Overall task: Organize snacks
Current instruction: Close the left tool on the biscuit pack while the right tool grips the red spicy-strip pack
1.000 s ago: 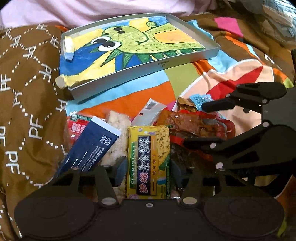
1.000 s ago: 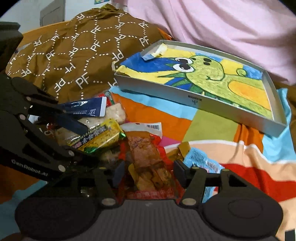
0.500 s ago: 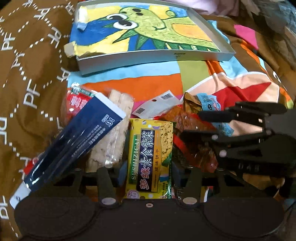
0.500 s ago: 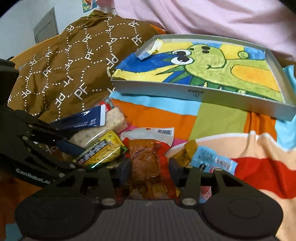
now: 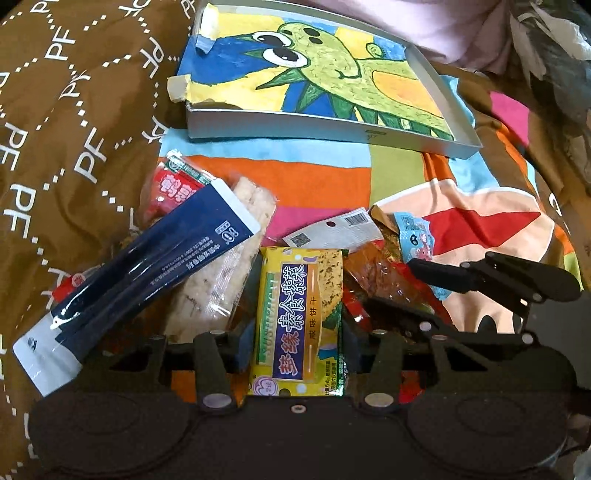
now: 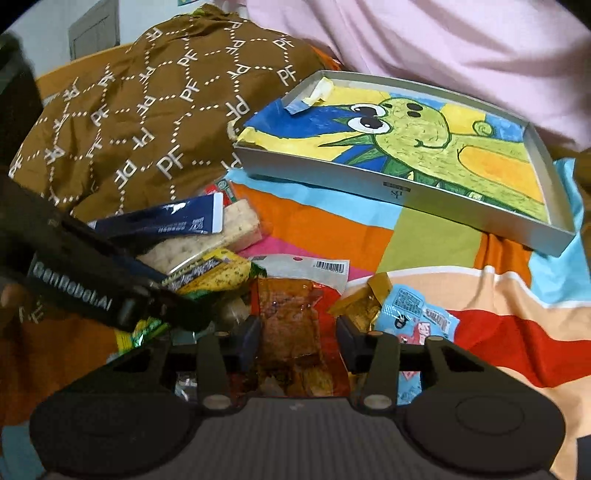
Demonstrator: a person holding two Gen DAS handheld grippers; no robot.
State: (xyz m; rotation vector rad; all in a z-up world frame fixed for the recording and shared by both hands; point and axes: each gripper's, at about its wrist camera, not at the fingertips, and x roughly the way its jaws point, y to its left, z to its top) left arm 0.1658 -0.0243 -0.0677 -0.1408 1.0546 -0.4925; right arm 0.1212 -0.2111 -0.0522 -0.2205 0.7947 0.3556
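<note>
A bedroom at home: I work over a bed spread with a bright patchwork sheet (image 6: 317,225) in orange, sky blue, green and red. A rumpled brown quilt (image 6: 147,122) printed with white "PF" letters and dotted diamonds is heaped beside it, and a pale pink blanket (image 6: 443,44) lies bunched behind. On the bedding rests a shallow grey box lid (image 6: 480,218) lined with a child's crayon drawing of a green dinosaur (image 6: 417,136), its corners fixed with tape. Packets of household snacks (image 5: 299,314) lie scattered on the sheet. In the far corner of my right camera's view, a plain pale wall (image 6: 48,22) and a grey panelled door (image 6: 94,33) close the room.
</note>
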